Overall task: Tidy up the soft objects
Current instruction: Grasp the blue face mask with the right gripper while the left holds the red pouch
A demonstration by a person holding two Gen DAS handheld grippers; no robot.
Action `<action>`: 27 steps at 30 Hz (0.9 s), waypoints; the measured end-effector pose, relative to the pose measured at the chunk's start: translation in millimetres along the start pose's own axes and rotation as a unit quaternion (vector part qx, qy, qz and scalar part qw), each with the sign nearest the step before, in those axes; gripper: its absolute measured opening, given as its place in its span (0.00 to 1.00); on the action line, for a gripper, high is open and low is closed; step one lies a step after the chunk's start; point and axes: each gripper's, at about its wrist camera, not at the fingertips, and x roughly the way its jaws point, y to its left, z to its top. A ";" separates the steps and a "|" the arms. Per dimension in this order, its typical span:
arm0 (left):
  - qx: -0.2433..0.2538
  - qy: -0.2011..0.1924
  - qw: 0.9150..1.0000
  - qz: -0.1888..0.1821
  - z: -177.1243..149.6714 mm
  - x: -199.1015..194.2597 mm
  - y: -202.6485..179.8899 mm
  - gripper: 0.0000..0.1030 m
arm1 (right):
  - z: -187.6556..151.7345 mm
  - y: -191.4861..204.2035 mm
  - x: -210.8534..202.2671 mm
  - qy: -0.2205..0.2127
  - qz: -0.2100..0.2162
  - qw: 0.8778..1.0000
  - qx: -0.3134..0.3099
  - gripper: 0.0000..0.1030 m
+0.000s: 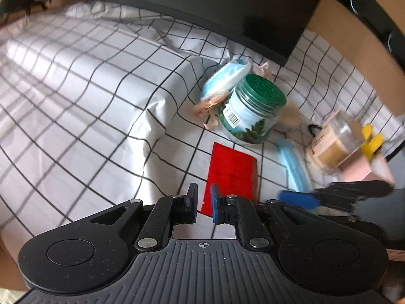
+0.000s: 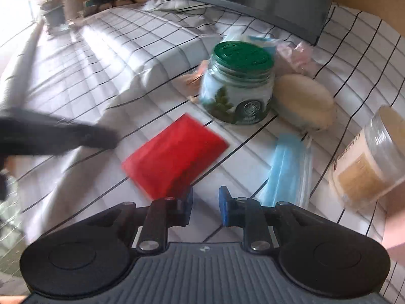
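**Item: soft goods on a checked sheet [image 1: 88,88], both tongs hovering at the near edge of the group.**

- Left tongs [image 1: 204,193]: drawn almost together, nothing between the pads. 
- Red folded cloth [image 1: 231,174]: starts right under the left tips and runs ahead and slightly right of them. Its long axis points away from the left tongs.
- Right tongs [image 2: 206,195]: a narrow gap, with only bare sheet showing through it. Holding nothing.
- Blue face mask [image 2: 288,169]: just ahead and to the right of the right tongs. It lies flat, its long axis running away from them and its near end beside the right pad. The red folded cloth lies ahead-left of these tongs, one corner reaching the left pad.
- Judgement: the right tongs sit between the two soft pieces. They are the nearer pair for the mask and would need to shift right to straddle its short side. The left pair is nearer the red cloth.
- Hard goods beyond: green-lidded jar [image 1: 250,109] straight ahead past the cloth; clear jar [image 2: 364,162] lying tilted to the far right.

**View notes.** The right wrist view alone shows a cream round pad [image 2: 306,101] behind the mask, and the left tongs only as a dark blur. The left wrist view alone shows a pale blue packet [image 1: 225,78] behind the green-lidded jar, and the right tongs' pad at the mask's near end; whether it touches cannot be told.
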 end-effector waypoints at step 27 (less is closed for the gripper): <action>0.160 0.103 0.979 0.071 25.0 74.9 -89.4 0.70 | -102.5 -111.9 -32.7 -0.110 -0.067 0.986 0.108 0.84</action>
